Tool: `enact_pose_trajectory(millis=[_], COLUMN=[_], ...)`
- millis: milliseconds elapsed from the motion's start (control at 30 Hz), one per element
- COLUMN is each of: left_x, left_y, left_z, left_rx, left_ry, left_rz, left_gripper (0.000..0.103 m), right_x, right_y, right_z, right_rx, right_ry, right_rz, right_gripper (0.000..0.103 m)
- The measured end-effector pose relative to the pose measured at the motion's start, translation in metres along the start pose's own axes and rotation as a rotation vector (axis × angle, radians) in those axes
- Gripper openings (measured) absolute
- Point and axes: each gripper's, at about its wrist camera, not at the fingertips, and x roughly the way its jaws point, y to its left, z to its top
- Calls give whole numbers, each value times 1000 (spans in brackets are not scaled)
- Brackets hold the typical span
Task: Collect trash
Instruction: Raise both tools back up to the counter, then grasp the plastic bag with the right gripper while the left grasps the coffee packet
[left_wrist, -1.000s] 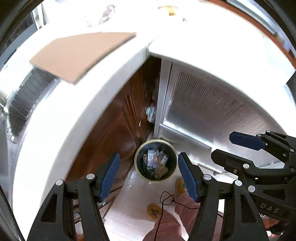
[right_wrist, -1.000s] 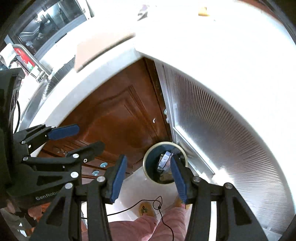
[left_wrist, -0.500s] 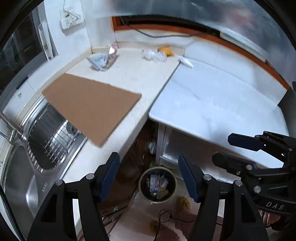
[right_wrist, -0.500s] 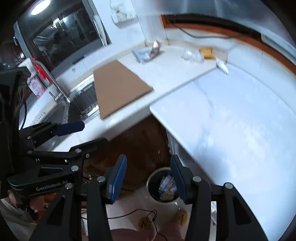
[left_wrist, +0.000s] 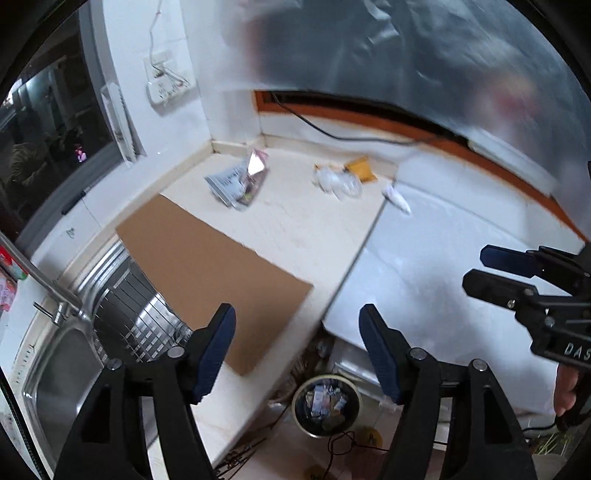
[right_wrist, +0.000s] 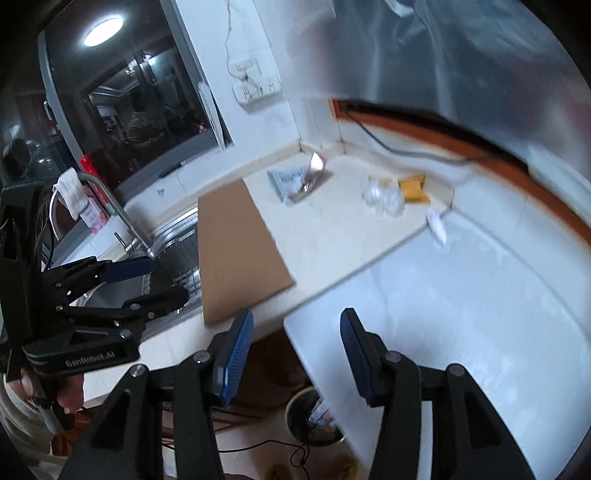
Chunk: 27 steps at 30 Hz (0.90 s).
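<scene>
A round ceiling lamp (right_wrist: 102, 31), mirrored in the dark window (right_wrist: 129, 122), lights the kitchen brightly. The white surface (right_wrist: 461, 295) glares almost to washout in both wrist views. Motion blur smears the trash (left_wrist: 338, 181) in the far corner and the foil backdrop above. Fisheye distortion bends the edges into black corners; soft shadows fall beneath the tongs.

Both wrist cameras hover high above the counter's front edge, tilted down toward the back corner, the left one nearer the sink (left_wrist: 55, 369), both sharing the cardboard sheet (left_wrist: 207, 273), corner litter and floor bin (left_wrist: 327, 404).
</scene>
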Motion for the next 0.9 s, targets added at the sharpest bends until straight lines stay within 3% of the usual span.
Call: enact_pose_trajectory(millis=[300, 467, 633, 900], left_x=[-5, 18, 70, 198], left_y=[43, 77, 118, 171], left_z=[68, 109, 146, 196], left_rx=[-30, -18, 9, 59], left_ry=[7, 24, 67, 140], left_rz=[28, 25, 11, -68], left_gripper=[71, 73, 74, 74], right_x=[11, 38, 74, 164], right_y=[-21, -31, -38, -62], right_z=[78, 115, 144, 172], right_rx=[-29, -27, -11, 107], right_ry=[-12, -9, -19, 22], right_rz=[-30, -74, -156, -245], right_gripper=[50, 50, 50, 50])
